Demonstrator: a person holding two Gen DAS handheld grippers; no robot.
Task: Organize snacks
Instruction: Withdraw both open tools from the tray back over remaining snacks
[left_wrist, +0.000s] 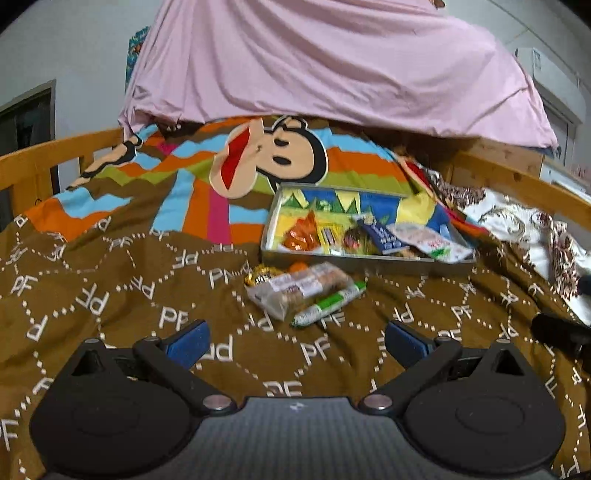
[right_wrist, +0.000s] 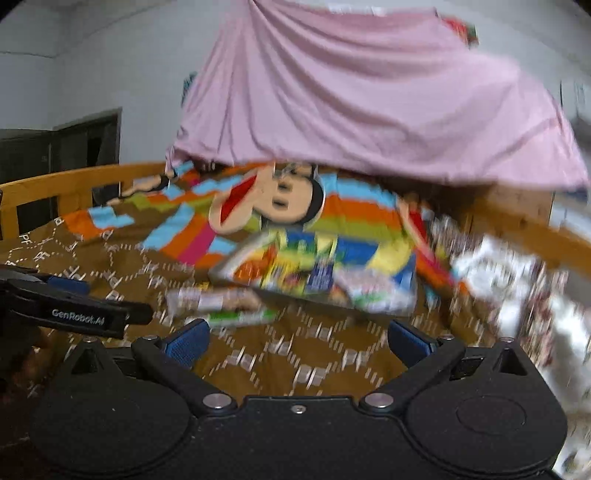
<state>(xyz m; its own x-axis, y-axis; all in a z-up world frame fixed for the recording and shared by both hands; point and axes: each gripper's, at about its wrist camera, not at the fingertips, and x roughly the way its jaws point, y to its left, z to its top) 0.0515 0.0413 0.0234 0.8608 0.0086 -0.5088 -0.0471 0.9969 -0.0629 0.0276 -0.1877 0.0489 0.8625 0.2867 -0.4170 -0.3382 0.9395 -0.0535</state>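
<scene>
A shallow metal tray (left_wrist: 354, 260) with a colourful printed bottom sits on the brown bedspread and holds several snack packets. In front of it lie a clear packet of biscuits (left_wrist: 299, 290), a green-and-white stick packet (left_wrist: 328, 304) and a small gold-wrapped sweet (left_wrist: 258, 275). My left gripper (left_wrist: 295, 343) is open and empty, just short of these loose snacks. My right gripper (right_wrist: 297, 341) is open and empty; its view is motion-blurred, with the tray (right_wrist: 317, 273), biscuits (right_wrist: 214, 299) and green stick (right_wrist: 240, 317) ahead. The left gripper's body (right_wrist: 74, 314) shows at its left.
A brown bedspread (left_wrist: 110, 295) with a striped cartoon-monkey print covers the bed. A wooden bed rail (left_wrist: 48, 158) runs round the back and sides. A pink sheet (left_wrist: 332, 66) hangs behind. A floral pillow (left_wrist: 517, 229) lies at the right.
</scene>
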